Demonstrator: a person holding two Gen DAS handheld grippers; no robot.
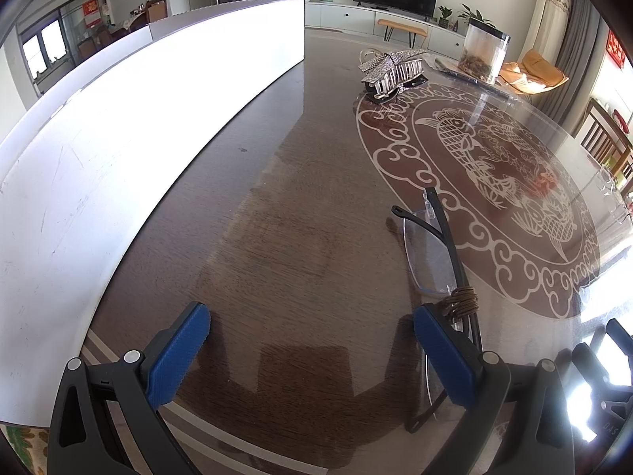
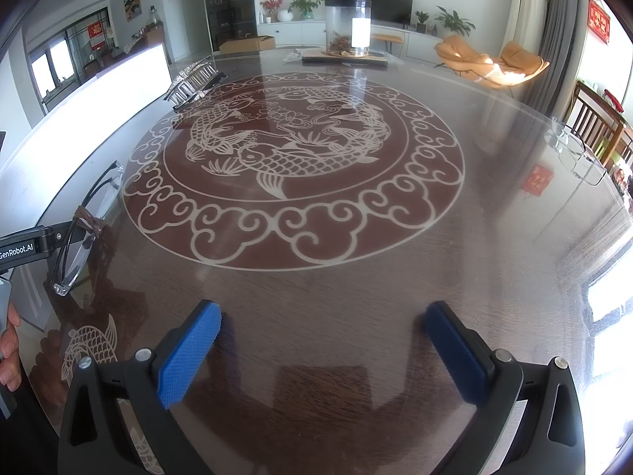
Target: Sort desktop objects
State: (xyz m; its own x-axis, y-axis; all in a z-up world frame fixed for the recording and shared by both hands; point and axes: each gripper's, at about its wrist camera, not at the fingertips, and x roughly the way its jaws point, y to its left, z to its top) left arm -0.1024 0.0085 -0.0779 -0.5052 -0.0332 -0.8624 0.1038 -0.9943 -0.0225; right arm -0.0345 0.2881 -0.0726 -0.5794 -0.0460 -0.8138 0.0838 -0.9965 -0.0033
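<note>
Both jaws apart, glasses (image 1: 435,253) lying just outside left gripper (image 1: 312,332) by its right finger, so shift right to straddle the frame before closing; right gripper (image 2: 322,326) idle over table (image 2: 316,285)

glasses (image 1: 433,255) near lens behind left gripper's right finger, jar (image 2: 348,27) contents indistinct

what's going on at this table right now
A person is sorting things on a glass-topped table with a gripper in each hand. The left gripper is open beside black-framed glasses with a brown hair tie wrapped around them; its right finger is next to the frame, nothing gripped. The right gripper is open and empty over bare table. A sparkly hair clip, a clear jar and rimless glasses wait farther off.
</note>
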